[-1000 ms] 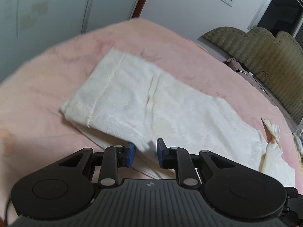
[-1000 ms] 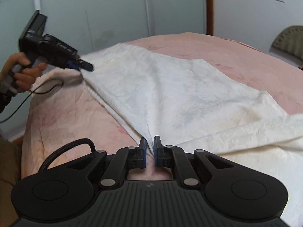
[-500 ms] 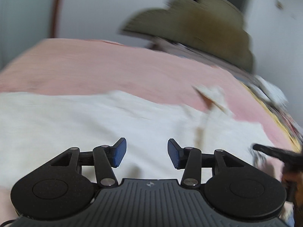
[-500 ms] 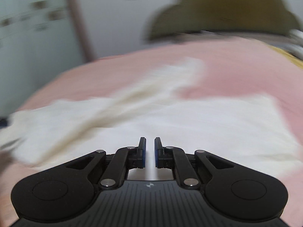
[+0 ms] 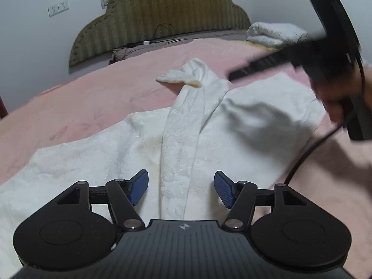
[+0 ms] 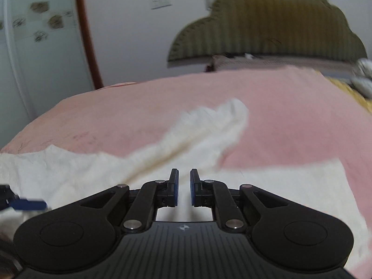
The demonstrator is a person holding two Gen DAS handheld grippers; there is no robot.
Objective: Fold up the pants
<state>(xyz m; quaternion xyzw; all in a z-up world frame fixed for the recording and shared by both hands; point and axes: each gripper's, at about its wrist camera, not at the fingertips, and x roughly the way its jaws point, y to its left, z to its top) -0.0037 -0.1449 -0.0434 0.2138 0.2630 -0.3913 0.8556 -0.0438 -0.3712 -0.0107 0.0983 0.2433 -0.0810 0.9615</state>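
The cream-white pants [image 5: 181, 139] lie spread on the pink bed. One leg runs as a folded ridge up the middle toward the headboard, its end crumpled. My left gripper [image 5: 181, 187] is open just above the pants, its blue pads on either side of that ridge. My right gripper [image 6: 184, 189] has its jaws nearly together over the white cloth [image 6: 209, 137], with a narrow gap and nothing seen between them. The right gripper also shows as a dark blur at the right of the left wrist view [image 5: 325, 53].
The pink bedspread [image 5: 93, 97] covers the whole bed. An olive padded headboard [image 5: 162, 16] stands at the far end. A white folded bundle [image 5: 276, 33] lies by the headboard at the right. A wall and wardrobe doors [image 6: 41, 46] stand at the left.
Both grippers have swung round from the wardrobe side to face the headboard. The left gripper's jaws have opened wide. The right gripper has let go of the pants edge it held a second ago.
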